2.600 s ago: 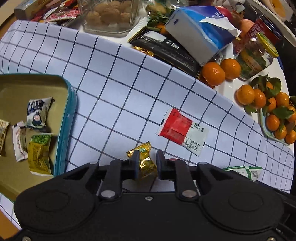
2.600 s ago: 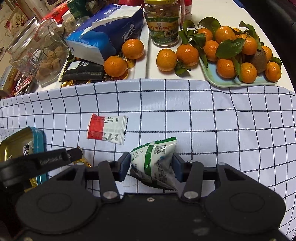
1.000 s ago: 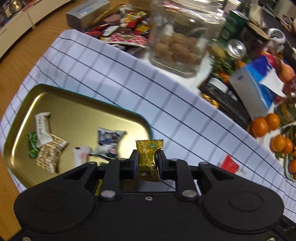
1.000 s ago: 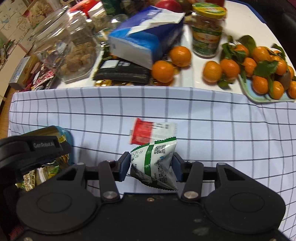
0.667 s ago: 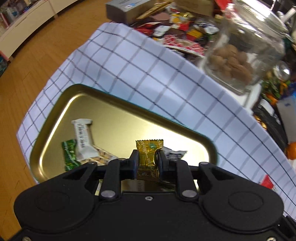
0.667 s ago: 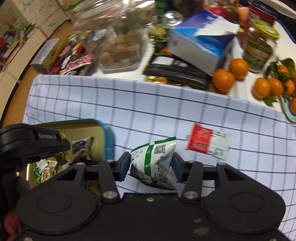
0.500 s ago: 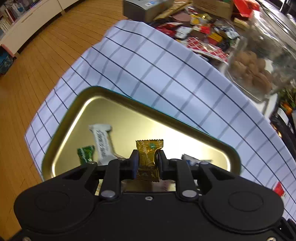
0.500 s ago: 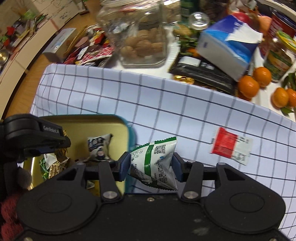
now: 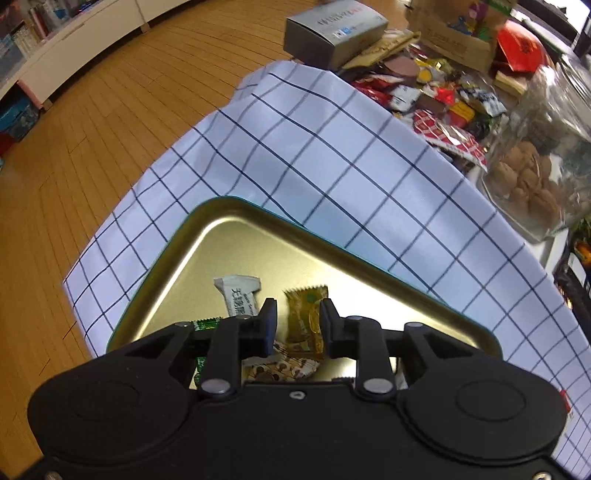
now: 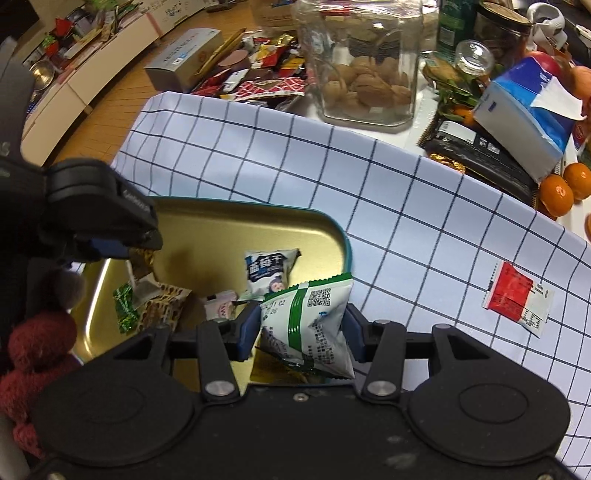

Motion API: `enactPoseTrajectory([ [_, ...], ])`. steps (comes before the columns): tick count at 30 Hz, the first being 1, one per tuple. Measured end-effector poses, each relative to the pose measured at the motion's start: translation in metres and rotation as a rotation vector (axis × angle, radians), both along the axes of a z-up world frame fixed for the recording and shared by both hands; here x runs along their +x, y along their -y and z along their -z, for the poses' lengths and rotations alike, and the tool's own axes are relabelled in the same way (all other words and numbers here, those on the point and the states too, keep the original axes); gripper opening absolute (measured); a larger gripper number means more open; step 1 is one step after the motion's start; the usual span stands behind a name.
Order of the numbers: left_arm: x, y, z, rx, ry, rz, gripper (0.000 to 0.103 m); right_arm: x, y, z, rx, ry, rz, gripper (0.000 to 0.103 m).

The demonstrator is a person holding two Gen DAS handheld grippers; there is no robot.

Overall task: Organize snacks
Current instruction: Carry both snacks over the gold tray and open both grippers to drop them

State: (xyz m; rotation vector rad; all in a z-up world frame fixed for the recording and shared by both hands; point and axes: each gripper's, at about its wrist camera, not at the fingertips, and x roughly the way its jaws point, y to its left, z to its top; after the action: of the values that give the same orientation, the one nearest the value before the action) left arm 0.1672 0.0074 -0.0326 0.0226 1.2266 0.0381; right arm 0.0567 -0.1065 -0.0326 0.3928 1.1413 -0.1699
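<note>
A gold tin tray with a teal rim lies on the checked cloth. Over it, my left gripper has its jaws opening, and a gold-wrapped candy hangs loose between them, clear of the left pad. Below are a white bar wrapper, a green candy and a spotted packet. My right gripper is shut on a green-and-white packet above the tray's right end, near a blue-white packet. A red-and-white sachet lies on the cloth to the right.
Behind the cloth stand a glass jar of walnuts, a blue tissue pack, oranges, a grey box and a heap of wrapped sweets. The table edge and wooden floor lie left. A red knitted sleeve shows.
The left jaws have spread and let go of the gold candy, which now sits lower between them. Both grippers have shifted left over the tray. The right one still grips its packet.
</note>
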Motion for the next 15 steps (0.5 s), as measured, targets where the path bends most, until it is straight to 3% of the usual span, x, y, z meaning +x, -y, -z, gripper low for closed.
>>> enactPoseTrajectory([
  [7,0.005,-0.012,0.003,0.024,-0.008,-0.081,0.036,-0.001,-0.018,-0.008,0.020,0.021,-0.101,0.052],
  [11,0.007,-0.013,0.006,0.035,-0.020,-0.087,0.036,-0.004,-0.028,-0.011,0.054,0.019,-0.181,0.054],
  [15,0.007,-0.012,0.004,0.040,-0.015,-0.082,0.036,-0.006,-0.027,-0.012,0.045,0.017,-0.180,0.054],
])
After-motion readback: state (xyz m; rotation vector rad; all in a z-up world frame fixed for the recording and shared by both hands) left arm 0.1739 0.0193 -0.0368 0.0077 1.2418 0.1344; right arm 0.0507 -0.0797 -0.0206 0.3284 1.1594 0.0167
